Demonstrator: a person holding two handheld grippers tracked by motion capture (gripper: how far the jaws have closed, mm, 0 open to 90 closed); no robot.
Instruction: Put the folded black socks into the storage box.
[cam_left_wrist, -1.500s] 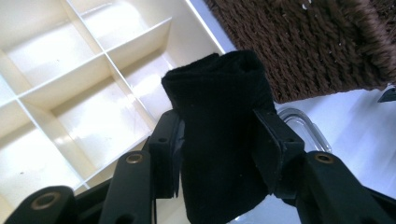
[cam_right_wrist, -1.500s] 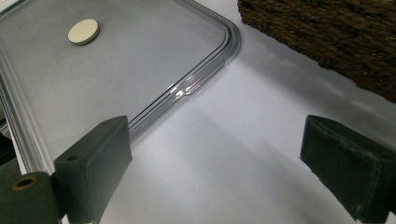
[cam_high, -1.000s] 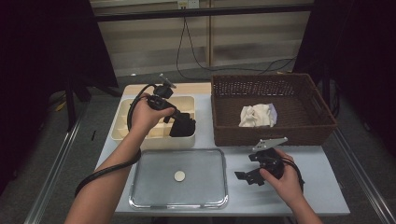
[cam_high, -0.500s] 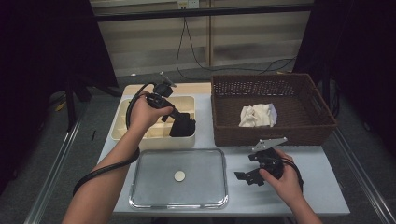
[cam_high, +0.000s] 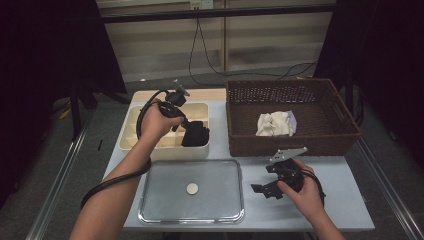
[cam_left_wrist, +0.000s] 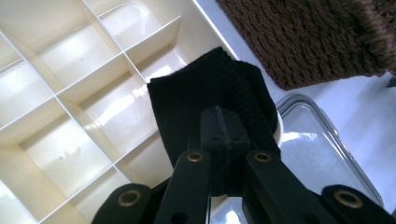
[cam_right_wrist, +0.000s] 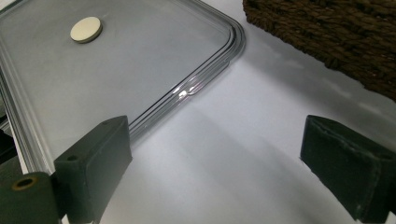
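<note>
The left gripper (cam_high: 192, 131) has just squeezed its jaws together on a black cloth (cam_left_wrist: 210, 100). The cloth sits at the near right corner of the cream box with little squares (cam_high: 131, 135), at the far left of the worktop (cam_high: 345, 200). The right gripper (cam_high: 261, 189) rests low over the worktop with its jaws wide apart and nothing between them. It is just right of the clear tray (cam_high: 165, 190), near the brown basket (cam_high: 300, 92).

Bare table (cam_high: 345, 200) right of tray (cam_high: 150, 210); basket (cam_high: 290, 145) blocks behind
</note>
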